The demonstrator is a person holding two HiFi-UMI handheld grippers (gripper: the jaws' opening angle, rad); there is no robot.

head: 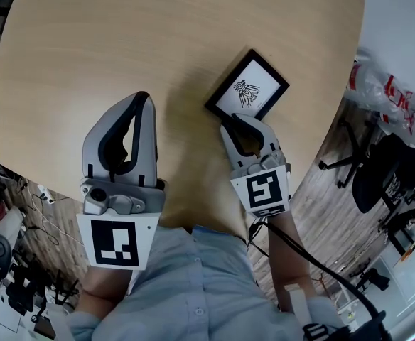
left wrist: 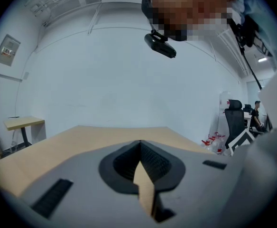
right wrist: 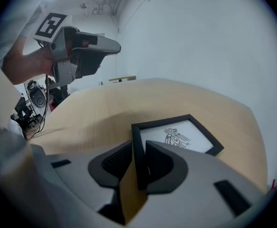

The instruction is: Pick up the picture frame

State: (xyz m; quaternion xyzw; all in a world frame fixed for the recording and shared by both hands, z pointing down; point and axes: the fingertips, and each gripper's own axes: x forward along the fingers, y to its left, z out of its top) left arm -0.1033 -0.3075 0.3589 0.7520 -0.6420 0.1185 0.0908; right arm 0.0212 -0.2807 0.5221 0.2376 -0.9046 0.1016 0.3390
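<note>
2 grippers are out over the round wooden table, but only 1 has work to do. The right gripper has its jaws clenched on the picture frame. A thin black side bar of the frame sits between the 2 pads, close to a corner. It looks like the short side nearest the person. The rest of the frame spreads out ahead of those jaws and off to their right, with 1 corner just past the tips. I cannot tell if it has left the table yet.

The frame lies face up, and its little bug drawing can be seen. Its long side runs away from the jaws, slanting to their right.

I think it is light and stiff, so it will come up in 1 piece. The front may be glass, so it could crack if it drops. The bar is thin and smooth, and the hold is at 1 end. The far end may dip or swing, so a slow lift seems best.

The left gripper is well off to the left of the frame. Its jaws are pressed together with nothing between them.
</note>
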